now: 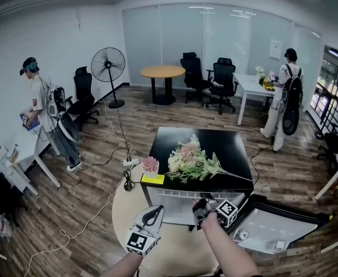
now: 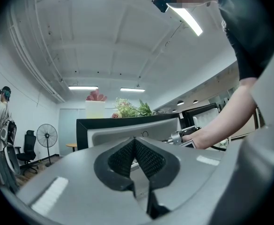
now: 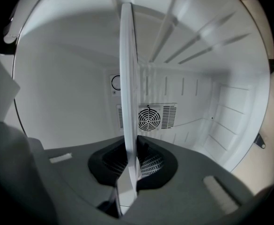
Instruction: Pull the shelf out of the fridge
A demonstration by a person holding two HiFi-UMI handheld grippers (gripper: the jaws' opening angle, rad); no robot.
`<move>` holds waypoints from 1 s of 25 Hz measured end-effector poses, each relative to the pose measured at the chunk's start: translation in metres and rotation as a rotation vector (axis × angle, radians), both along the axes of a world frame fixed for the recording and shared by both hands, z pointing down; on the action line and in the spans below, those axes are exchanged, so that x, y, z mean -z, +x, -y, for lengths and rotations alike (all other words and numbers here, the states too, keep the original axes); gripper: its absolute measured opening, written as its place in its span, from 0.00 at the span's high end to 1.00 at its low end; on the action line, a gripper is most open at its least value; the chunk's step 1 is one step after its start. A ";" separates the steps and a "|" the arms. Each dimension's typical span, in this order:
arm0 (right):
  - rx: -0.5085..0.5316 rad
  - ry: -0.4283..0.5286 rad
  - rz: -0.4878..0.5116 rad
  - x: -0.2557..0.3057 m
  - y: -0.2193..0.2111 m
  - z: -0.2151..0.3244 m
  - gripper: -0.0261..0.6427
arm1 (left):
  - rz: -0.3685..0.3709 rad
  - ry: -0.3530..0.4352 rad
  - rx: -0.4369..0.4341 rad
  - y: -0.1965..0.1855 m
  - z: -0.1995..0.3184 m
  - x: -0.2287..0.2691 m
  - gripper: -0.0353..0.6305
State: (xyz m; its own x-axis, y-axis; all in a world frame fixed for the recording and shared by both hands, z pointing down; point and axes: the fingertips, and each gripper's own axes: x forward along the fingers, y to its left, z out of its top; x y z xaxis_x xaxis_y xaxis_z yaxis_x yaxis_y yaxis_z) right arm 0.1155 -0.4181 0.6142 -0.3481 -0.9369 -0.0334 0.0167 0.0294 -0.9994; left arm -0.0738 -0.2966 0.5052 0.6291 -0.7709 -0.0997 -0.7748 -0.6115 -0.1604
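Observation:
The small black fridge stands with its door swung open to the right. My right gripper reaches into the white cavity at the shelf. In the right gripper view the white shelf shows edge-on as a thin plate running away into the fridge. My right gripper is shut on its near edge. A round fan vent sits on the back wall. My left gripper hangs below and left of the opening. In its own view the left gripper is shut with nothing held, facing the fridge.
A bunch of flowers, a pink object and a yellow note lie on the fridge top. A round pale surface lies under my arms. Cables trail on the wooden floor. One person stands at the left, another person at the right.

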 end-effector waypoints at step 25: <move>-0.001 -0.014 -0.017 0.001 -0.005 -0.033 0.91 | -0.022 0.006 -0.003 0.003 0.002 0.000 0.95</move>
